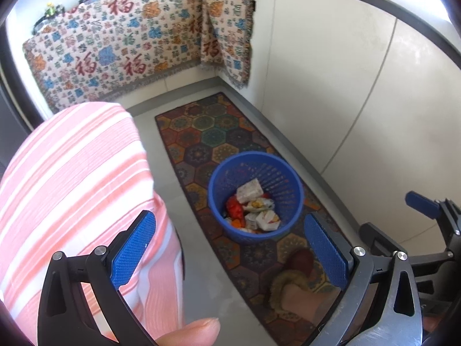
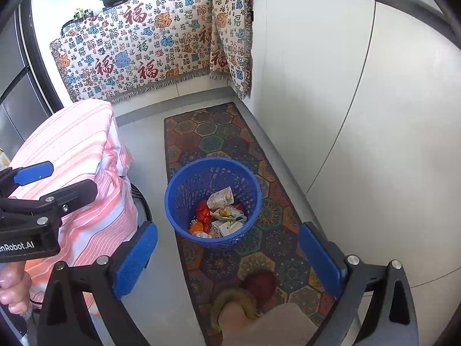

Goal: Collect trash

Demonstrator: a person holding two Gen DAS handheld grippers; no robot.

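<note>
A round blue plastic basket (image 1: pixel 222 173) (image 2: pixel 175 184) stands on a patterned runner rug on the floor. Inside it lie several crumpled wrappers and small cartons (image 1: pixel 255 209) (image 2: pixel 220 213), white, red and orange. My left gripper (image 1: pixel 230 248) hangs above and in front of the basket, open, with nothing between its blue pads. My right gripper (image 2: pixel 227 256) is likewise open and empty, held above the rug on the near side of the basket. The right gripper also shows at the right edge of the left wrist view, and the left gripper at the left edge of the right wrist view.
A table under a pink-striped cloth (image 1: pixel 75 178) (image 2: pixel 77 155) stands left of the basket. White cabinet doors (image 2: pixel 360 115) line the right side. A patterned cloth (image 2: pixel 138 49) hangs over the counter at the back. A slippered foot (image 2: pixel 247 297) rests on the rug (image 2: pixel 213 132) near me.
</note>
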